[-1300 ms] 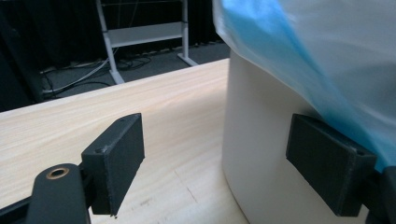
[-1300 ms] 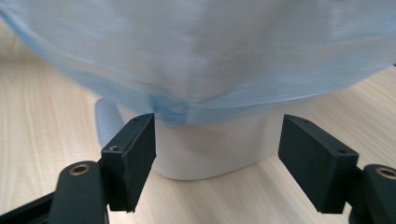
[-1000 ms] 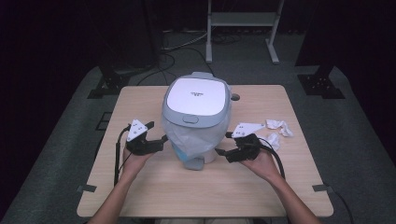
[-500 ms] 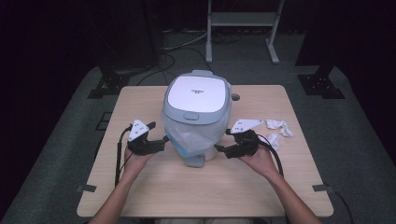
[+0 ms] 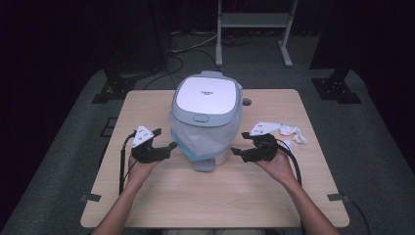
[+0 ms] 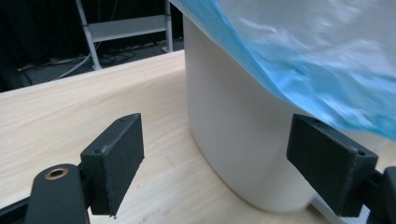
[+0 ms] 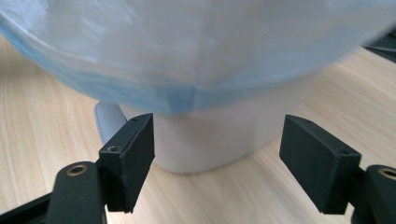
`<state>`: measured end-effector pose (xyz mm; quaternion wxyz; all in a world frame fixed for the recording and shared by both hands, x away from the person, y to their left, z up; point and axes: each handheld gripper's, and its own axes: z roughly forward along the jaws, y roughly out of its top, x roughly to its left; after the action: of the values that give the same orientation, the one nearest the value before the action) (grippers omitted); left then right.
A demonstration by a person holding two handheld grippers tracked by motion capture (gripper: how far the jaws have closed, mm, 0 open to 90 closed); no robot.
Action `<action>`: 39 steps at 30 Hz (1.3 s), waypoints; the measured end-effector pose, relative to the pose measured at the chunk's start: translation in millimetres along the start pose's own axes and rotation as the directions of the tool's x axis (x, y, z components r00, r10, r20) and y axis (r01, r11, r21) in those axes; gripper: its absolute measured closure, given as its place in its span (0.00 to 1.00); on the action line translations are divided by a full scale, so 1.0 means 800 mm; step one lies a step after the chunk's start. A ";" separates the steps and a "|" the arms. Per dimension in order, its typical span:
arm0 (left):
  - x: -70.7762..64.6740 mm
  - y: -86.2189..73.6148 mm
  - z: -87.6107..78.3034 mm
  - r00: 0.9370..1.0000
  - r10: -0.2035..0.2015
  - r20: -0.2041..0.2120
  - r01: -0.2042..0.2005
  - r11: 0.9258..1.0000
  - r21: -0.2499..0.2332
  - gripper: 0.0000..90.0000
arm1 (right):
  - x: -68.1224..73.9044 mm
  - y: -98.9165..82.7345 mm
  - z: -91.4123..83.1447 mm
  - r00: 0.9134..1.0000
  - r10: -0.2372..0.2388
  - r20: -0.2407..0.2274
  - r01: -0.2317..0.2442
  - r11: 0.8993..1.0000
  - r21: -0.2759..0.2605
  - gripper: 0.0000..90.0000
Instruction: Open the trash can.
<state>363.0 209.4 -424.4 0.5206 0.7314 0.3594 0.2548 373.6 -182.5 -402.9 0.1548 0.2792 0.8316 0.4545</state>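
Hands reach in from the bottom of the high view, each holding a black gripper beside a small white bin (image 5: 208, 115) standing mid-table (image 5: 147, 196). The left gripper (image 5: 169, 146) and right gripper (image 5: 236, 151) flank a see-through bag (image 5: 205, 139) with a blue edge draped over the bin. Crumpled white paper (image 5: 293, 133) lies to the right. Left gripper view: jaws spread wide, empty, the bin's wall (image 6: 233, 130) between them, the bag (image 6: 317, 60) hanging above. Right gripper view: jaws spread wide, empty, the bin's base (image 7: 205, 140) ahead under the bag (image 7: 187, 51).
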 end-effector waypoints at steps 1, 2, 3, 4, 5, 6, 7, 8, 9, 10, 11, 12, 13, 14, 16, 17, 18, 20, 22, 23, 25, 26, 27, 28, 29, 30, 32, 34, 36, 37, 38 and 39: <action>0.000 0.000 0.000 1.000 0.000 0.000 0.000 1.000 0.000 0.20 | -0.002 -0.003 -0.003 1.000 0.009 0.005 -0.009 1.000 0.002 0.28; -0.003 -0.002 -0.006 1.000 -0.006 0.012 0.006 1.000 0.001 0.19 | -0.004 -0.006 -0.006 1.000 0.017 0.010 -0.017 1.000 0.001 0.28; -0.005 -0.004 -0.008 1.000 -0.005 0.018 0.005 1.000 0.000 0.19 | -0.006 -0.009 -0.009 1.000 0.026 0.012 -0.026 1.000 0.000 0.28; -0.007 -0.004 -0.010 1.000 0.001 0.022 -0.001 1.000 0.004 0.19 | -0.008 -0.012 -0.013 0.999 0.037 0.015 -0.037 0.999 -0.002 0.28; -0.007 -0.004 -0.010 1.000 0.001 0.022 -0.001 1.000 0.004 0.19 | -0.008 -0.012 -0.013 0.999 0.037 0.015 -0.037 0.999 -0.002 0.28; -0.012 -0.006 -0.015 0.999 0.009 0.034 -0.009 1.000 0.005 0.19 | -0.011 -0.017 -0.019 0.998 0.051 0.022 -0.051 0.999 -0.005 0.28; -0.015 -0.006 -0.016 0.999 0.013 0.040 -0.013 1.000 0.006 0.19 | -0.012 -0.020 -0.023 0.998 0.059 0.023 -0.059 0.998 -0.007 0.28; -0.018 -0.006 -0.018 0.999 0.019 0.046 -0.019 1.000 0.007 0.19 | -0.013 -0.022 -0.027 0.997 0.065 0.028 -0.065 0.998 -0.009 0.28; -0.018 -0.006 -0.018 0.999 0.019 0.046 -0.019 1.000 0.007 0.19 | -0.015 -0.025 -0.030 0.997 0.068 0.034 -0.067 0.998 -0.012 0.28; -0.024 -0.007 -0.019 0.998 0.020 0.059 -0.021 1.000 0.007 0.19 | -0.017 -0.028 -0.034 0.997 0.071 0.039 -0.070 0.997 -0.018 0.28; -0.028 -0.007 -0.019 0.998 0.026 0.065 -0.026 1.000 0.009 0.19 | -0.018 -0.029 -0.037 0.996 0.075 0.042 -0.074 0.997 -0.018 0.28; -0.031 -0.007 -0.019 0.997 0.028 0.071 -0.029 1.000 0.012 0.19 | -0.019 -0.031 -0.040 0.996 0.079 0.045 -0.078 0.997 -0.018 0.28; -0.031 -0.007 -0.019 0.997 0.028 0.071 -0.029 1.000 0.012 0.19 | -0.020 -0.034 -0.043 0.995 0.085 0.049 -0.084 0.996 -0.020 0.28; -0.038 -0.008 -0.020 0.996 0.022 0.092 -0.024 1.000 0.011 0.19 | -0.021 -0.037 -0.046 0.994 0.095 0.051 -0.094 0.995 -0.021 0.28; -0.045 -0.010 -0.020 0.994 0.027 0.109 -0.029 0.999 0.014 0.19 | -0.022 -0.041 -0.052 0.993 0.100 0.058 -0.098 0.995 -0.024 0.27; -0.047 -0.010 -0.020 0.993 0.029 0.114 -0.031 0.999 0.015 0.19 | -0.023 -0.044 -0.054 0.993 0.103 0.059 -0.102 0.994 -0.029 0.27; -0.051 -0.011 -0.020 0.992 0.032 0.123 -0.034 0.999 0.018 0.19 | -0.024 -0.046 -0.056 0.993 0.102 0.062 -0.100 0.994 -0.031 0.27; -0.055 -0.012 -0.020 0.991 0.032 0.132 -0.035 0.999 0.020 0.19 | -0.026 -0.050 -0.060 0.992 0.110 0.068 -0.108 0.994 -0.033 0.27; -0.060 -0.014 -0.019 0.989 0.026 0.149 -0.031 0.999 0.025 0.19 | -0.027 -0.055 -0.064 0.991 0.117 0.071 -0.115 0.993 -0.034 0.27; -0.063 -0.015 -0.019 0.988 0.032 0.154 -0.037 0.999 0.031 0.19 | -0.028 -0.056 -0.065 0.990 0.122 0.074 -0.120 0.992 -0.029 0.27; -0.069 -0.017 -0.016 0.985 0.040 0.169 -0.048 0.998 0.040 0.19 | -0.028 -0.058 -0.069 0.989 0.123 0.077 -0.121 0.992 -0.029 0.27; -0.071 -0.018 -0.016 0.984 0.039 0.173 -0.047 0.998 0.043 0.19 | -0.028 -0.059 -0.071 0.989 0.125 0.079 -0.123 0.992 -0.032 0.27; -0.071 -0.018 -0.016 0.984 0.039 0.173 -0.047 0.998 0.043 0.19 | -0.028 -0.059 -0.072 0.989 0.126 0.081 -0.123 0.992 -0.033 0.27; -0.075 -0.018 -0.014 0.983 0.046 0.180 -0.056 0.997 0.048 0.19 | -0.028 -0.060 -0.074 0.988 0.129 0.082 -0.127 0.991 -0.035 0.27; -0.077 -0.019 -0.013 0.982 0.045 0.183 -0.055 0.997 0.049 0.19 | -0.028 -0.061 -0.075 0.988 0.130 0.085 -0.127 0.991 -0.037 0.27; -0.079 -0.019 -0.012 0.981 0.048 0.187 -0.059 0.997 0.052 0.19 | -0.028 -0.063 -0.076 0.988 0.131 0.087 -0.128 0.991 -0.036 0.27; -0.083 -0.019 -0.010 0.980 0.056 0.190 -0.068 0.996 0.057 0.19 | -0.029 -0.065 -0.079 0.987 0.129 0.090 -0.126 0.991 -0.037 0.27; -0.087 -0.020 -0.008 0.980 0.060 0.190 -0.074 0.995 0.072 0.19 | -0.029 -0.067 -0.081 0.987 0.132 0.093 -0.129 0.991 -0.036 0.27; -0.092 -0.021 -0.005 0.978 0.064 0.199 -0.081 0.994 0.077 0.19 | -0.030 -0.070 -0.084 0.986 0.135 0.096 -0.132 0.991 -0.033 0.27; -0.094 -0.021 -0.004 0.977 0.069 0.203 -0.087 0.993 0.081 0.19 | -0.030 -0.071 -0.085 0.986 0.136 0.098 -0.134 0.990 -0.033 0.27; -0.096 -0.021 -0.002 0.976 0.073 0.204 -0.091 0.992 0.082 0.19 | -0.030 -0.073 -0.086 0.986 0.135 0.098 -0.132 0.991 -0.036 0.27; -0.096 -0.021 -0.002 0.976 0.073 0.204 -0.091 0.992 0.082 0.19 | -0.030 -0.073 -0.086 0.986 0.135 0.098 -0.132 0.991 -0.036 0.27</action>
<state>310.3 152.7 -439.9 0.5094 0.7904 0.2858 0.1845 339.2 -268.1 -414.8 0.1696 0.3544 0.7956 0.4612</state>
